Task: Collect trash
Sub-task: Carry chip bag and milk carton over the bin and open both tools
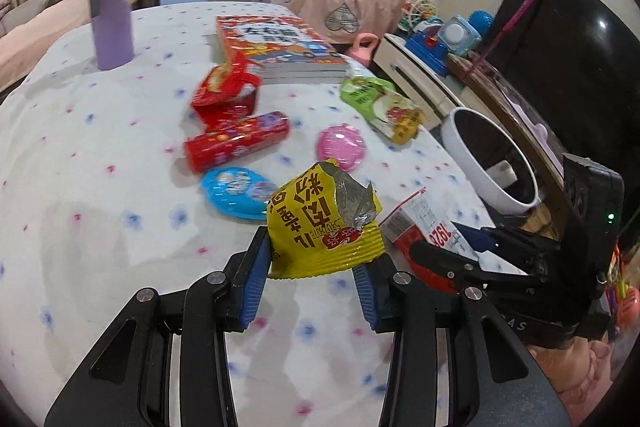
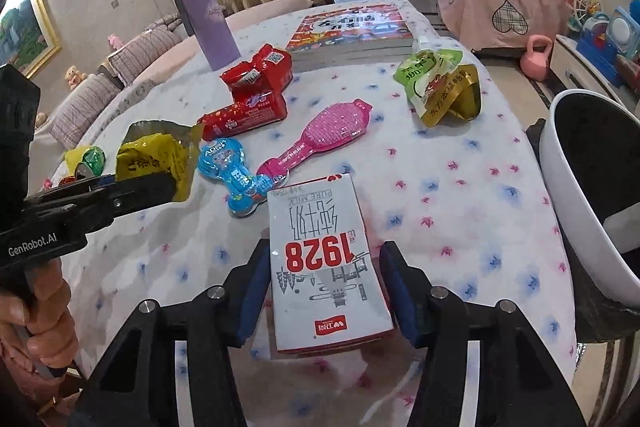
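My left gripper (image 1: 314,277) has its pads against the sides of a yellow torn snack wrapper (image 1: 324,223), held just above the flowered tablecloth; it also shows in the right wrist view (image 2: 154,159). My right gripper (image 2: 324,291) straddles a white and red milk carton (image 2: 326,271) marked 1928, which lies flat on the table; the left pad touches it, the right pad stands a little off. The carton also shows in the left wrist view (image 1: 426,227). A white waste bin (image 2: 588,195) stands at the table's right edge.
On the table lie a red tube wrapper (image 2: 244,117), a red crumpled pack (image 2: 260,69), a green and gold pouch (image 2: 438,87), a pink brush (image 2: 320,139), a blue toy (image 2: 234,175), a book (image 2: 352,27) and a purple tumbler (image 2: 210,23).
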